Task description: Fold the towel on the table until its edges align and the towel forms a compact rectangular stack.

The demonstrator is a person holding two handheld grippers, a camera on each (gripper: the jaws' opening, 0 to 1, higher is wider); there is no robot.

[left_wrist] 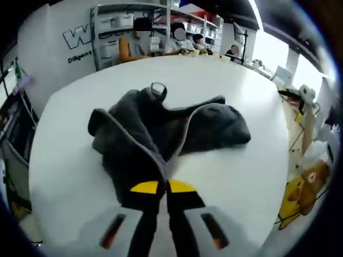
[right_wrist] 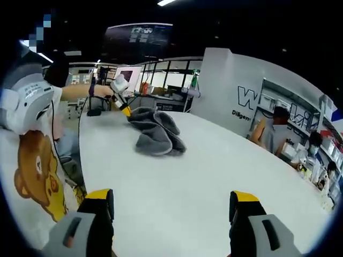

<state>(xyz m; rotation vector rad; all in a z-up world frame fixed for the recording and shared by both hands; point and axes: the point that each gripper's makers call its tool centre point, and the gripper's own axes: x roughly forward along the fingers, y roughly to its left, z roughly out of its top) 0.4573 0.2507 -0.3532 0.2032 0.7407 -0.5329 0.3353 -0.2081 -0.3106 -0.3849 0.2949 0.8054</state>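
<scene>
- Towel [left_wrist: 161, 134]: one dark grey towel, lying crumpled in a heap on the white table [left_wrist: 214, 187], toward the person's end.
- Folding looks barely begun: no edges align, no rectangle yet; every fold remains.
- Left gripper [left_wrist: 163, 179]: jaws clenched on a towel edge, nearest the camera.
- Right gripper [right_wrist: 171, 206]: one, jaws spread wide, holding nothing, well apart from the towel.

In the left gripper view, the left claw [left_wrist: 163, 182] meets the crumpled dark grey towel [left_wrist: 166, 131], whose folds hide its own edges and the pinched spot. In the right gripper view, that claw's tips [right_wrist: 127, 111] are too small to judge, and the counter [right_wrist: 214, 176] runs off the frame.
</scene>
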